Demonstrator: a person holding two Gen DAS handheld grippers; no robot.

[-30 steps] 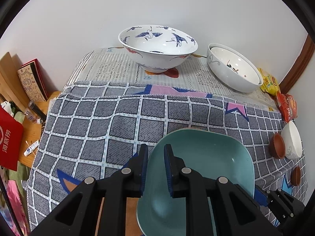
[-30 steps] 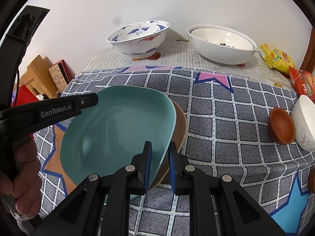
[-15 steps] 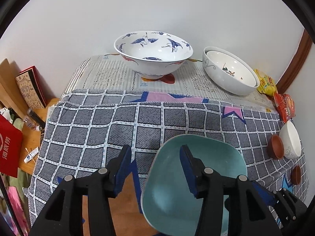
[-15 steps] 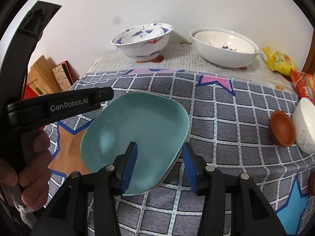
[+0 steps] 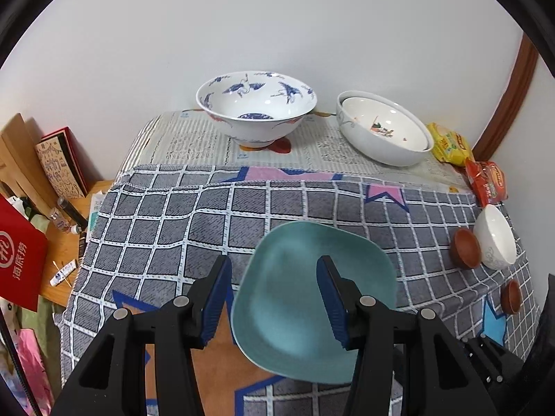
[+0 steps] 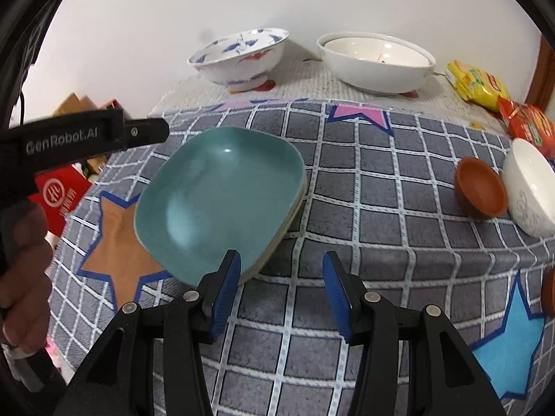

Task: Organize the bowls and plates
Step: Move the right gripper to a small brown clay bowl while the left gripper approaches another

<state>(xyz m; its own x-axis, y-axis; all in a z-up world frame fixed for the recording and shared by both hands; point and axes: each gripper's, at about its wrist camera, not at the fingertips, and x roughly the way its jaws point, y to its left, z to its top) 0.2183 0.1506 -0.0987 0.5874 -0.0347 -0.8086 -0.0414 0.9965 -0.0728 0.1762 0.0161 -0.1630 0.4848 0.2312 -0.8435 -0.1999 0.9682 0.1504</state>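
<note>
The teal plate (image 6: 222, 197) lies on top of a short stack of plates near the front left of the counter (image 6: 399, 208), a paler rim or two showing under its right edge. Both grippers stand with jaws apart and nothing between the pads: the left gripper (image 5: 274, 298) hangs above the plate's left half, the right gripper (image 6: 281, 293) sits just off its near edge over the checked cloth.

The step in hand looks like the release and pull-back after stacking. To do it well, lift each gripper straight up and away from the rim, so that no pad drags the plate sideways (it overhangs the ones below a little on the left). Check that the stack sits level before leaving it.

Next likely candidates are the small white bowl (image 6: 529, 187) and the brown cup (image 6: 480, 187) touching it at the right edge; approach those from above, one at a time, since they sit close to the cloth's drop
</note>
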